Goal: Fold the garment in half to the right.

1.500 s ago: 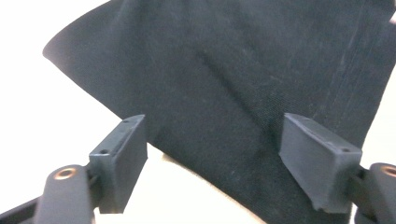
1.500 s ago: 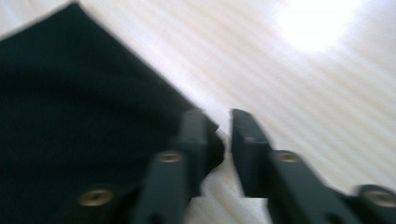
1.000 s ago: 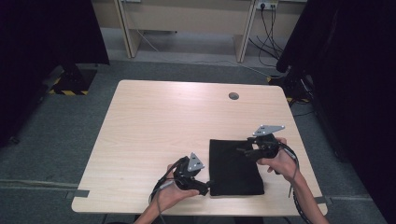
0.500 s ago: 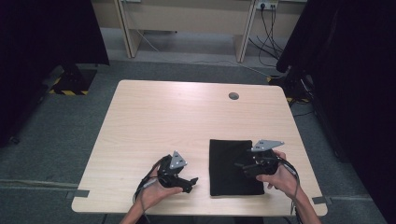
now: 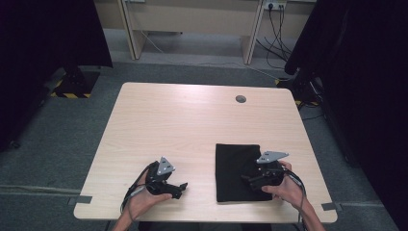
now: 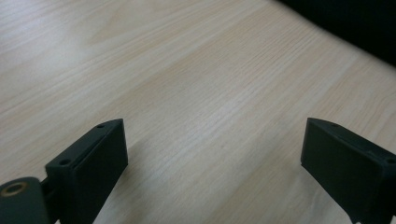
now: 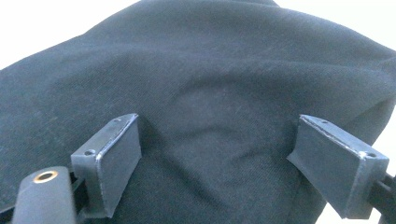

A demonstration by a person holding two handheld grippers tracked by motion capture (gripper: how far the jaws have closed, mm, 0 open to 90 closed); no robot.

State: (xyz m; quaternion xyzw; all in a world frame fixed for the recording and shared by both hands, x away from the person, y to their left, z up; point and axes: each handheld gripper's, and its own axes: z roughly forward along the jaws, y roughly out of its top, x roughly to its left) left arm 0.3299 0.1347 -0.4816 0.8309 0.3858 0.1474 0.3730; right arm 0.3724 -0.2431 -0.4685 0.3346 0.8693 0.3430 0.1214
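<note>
Your left gripper hovers low over bare table, jaws spread wide, holding nothing. To its right, the folded black cloth lies near the front edge; your right gripper sits over it, jaws wide apart, gripping nothing.

Black cloth, folded into a flat rectangle, longer top to bottom in the frame than across. Sits lower right of centre in the high view, on the near right part of the table. Upper edge straight and clean, left edge straight; lower right corner hidden under the hand and gripper there. Its lower edge lies near the table's front edge. In the right gripper view the cloth spans most of the frame: matte, fine knit weave, dark navy-black tone. Surface not fully smooth, with soft shallow creases across the middle and a rounded folded edge at the right of that frame.
</note>
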